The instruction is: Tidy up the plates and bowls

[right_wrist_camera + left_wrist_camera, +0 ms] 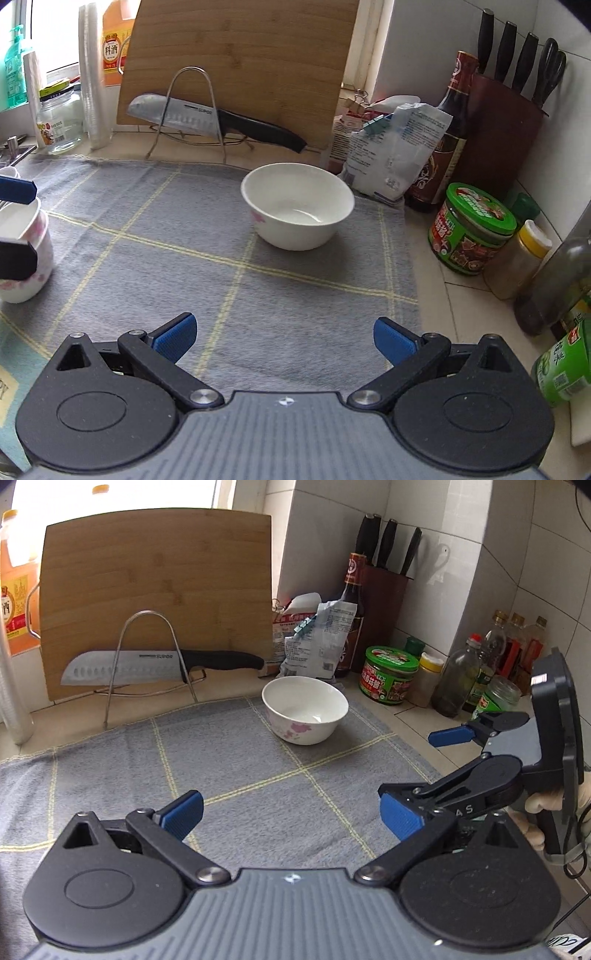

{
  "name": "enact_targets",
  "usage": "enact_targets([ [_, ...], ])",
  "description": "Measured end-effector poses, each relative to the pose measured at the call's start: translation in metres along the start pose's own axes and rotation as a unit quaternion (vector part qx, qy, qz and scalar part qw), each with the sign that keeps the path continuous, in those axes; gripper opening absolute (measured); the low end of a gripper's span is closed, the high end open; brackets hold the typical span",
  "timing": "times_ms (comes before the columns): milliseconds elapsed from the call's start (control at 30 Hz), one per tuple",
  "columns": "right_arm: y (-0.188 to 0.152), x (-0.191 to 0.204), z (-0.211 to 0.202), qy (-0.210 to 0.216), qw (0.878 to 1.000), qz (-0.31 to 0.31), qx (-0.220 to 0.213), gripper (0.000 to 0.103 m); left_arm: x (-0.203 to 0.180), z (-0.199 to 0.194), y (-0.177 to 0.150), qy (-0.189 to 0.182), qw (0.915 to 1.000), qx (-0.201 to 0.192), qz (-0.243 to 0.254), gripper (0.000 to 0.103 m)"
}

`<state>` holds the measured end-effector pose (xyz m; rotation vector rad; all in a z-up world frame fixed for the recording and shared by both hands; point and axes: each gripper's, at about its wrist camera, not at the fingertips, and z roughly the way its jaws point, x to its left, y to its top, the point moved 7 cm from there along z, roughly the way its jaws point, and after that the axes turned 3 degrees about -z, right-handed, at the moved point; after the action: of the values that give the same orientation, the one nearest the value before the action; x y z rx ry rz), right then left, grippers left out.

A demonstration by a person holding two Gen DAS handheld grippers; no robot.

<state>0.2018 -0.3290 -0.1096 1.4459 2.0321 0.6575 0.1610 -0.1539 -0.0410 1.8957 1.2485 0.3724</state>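
Ahead, white bowl (pixel 297 210) upright on grey cloth (pixel 207 258), both claws empty.

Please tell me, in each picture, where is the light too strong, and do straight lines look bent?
Left wrist view: the window behind the cutting board is blown out white; the grey cloth edge bows upward. Right wrist view: the window at top left glares; the cloth's yellow lines curve, and the frame corners go dark.
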Motion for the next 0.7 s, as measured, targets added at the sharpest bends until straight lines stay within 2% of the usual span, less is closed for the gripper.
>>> enact_targets([
  [267, 0.013, -0.058, 0.027, 0.002, 1.000, -0.014, 0.002, 0.103, -0.025, 0.080, -0.011, 0.044, 0.9986, 0.028, 0.002, 0.101],
  [567, 0.017, -0.069, 0.045, 0.022, 0.999, -0.037, 0.000, 0.103, -0.031, 0.141, -0.006, 0.067, 0.9971, 0.035, 0.004, 0.101],
  [700, 0.019, -0.071, 0.049, 0.025, 0.999, -0.043, 0.001, 0.103, -0.032, 0.159, 0.000, 0.077, 0.9963, 0.032, 0.022, 0.101],
])
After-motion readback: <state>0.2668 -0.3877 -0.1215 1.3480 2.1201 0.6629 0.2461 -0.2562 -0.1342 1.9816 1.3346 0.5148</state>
